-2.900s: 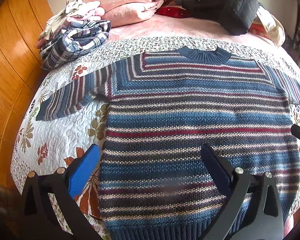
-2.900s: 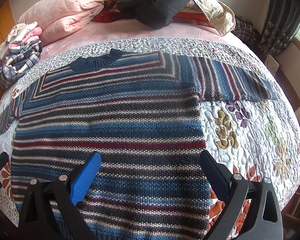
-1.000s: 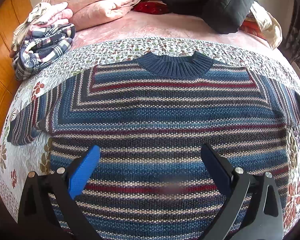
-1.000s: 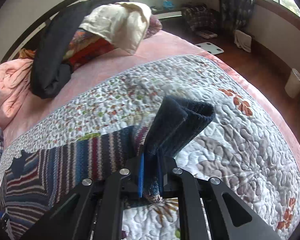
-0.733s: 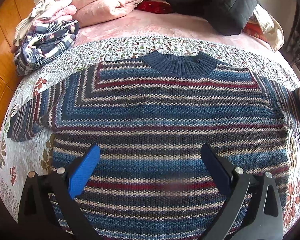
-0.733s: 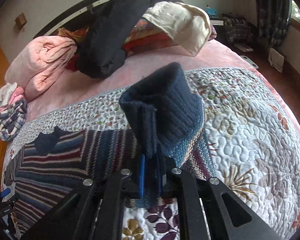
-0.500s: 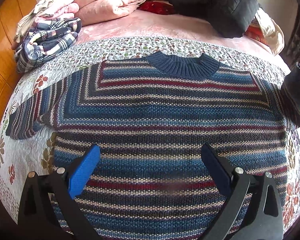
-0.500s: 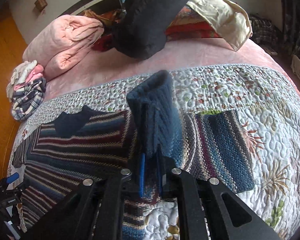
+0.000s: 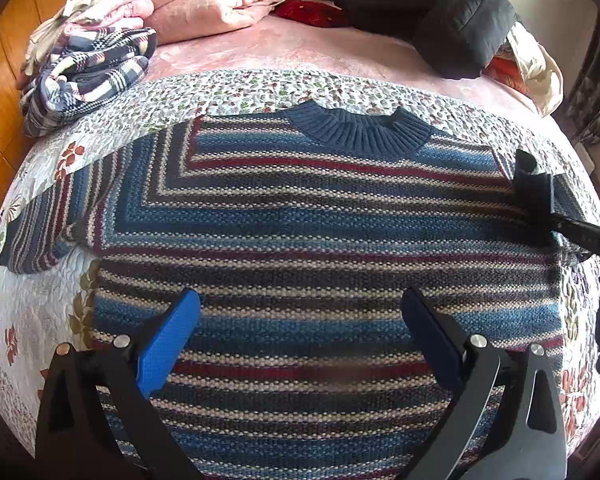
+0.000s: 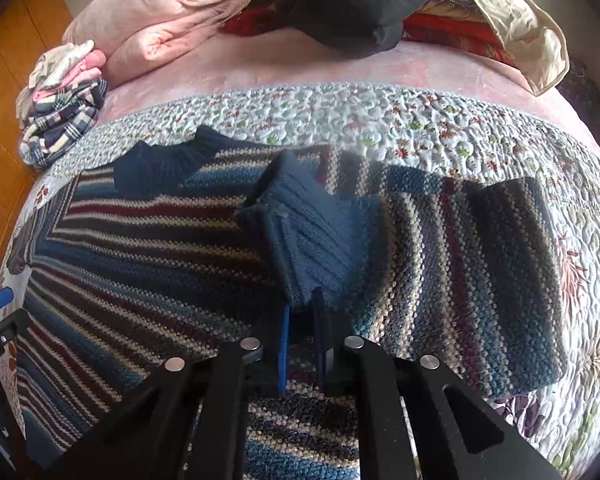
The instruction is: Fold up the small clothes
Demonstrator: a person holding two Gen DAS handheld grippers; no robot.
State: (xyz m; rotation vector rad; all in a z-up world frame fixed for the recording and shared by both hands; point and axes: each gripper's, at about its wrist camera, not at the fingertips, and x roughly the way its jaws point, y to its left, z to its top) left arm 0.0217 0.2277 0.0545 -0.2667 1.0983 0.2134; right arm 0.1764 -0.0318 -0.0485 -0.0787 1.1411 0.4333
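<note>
Right claw [image 10: 302, 340], closed on the sleeve cuff [image 10: 312, 232], holds it over the sweater [image 9: 320, 240] on the bed; left claw [image 9: 300, 332] gapes empty. Early release probably skews the fold.

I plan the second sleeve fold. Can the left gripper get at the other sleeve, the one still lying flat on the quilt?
Probably yes. The left gripper is open and holds nothing, and the flat sleeve lies uncovered on the quilt to its left, with nothing between them.
</note>
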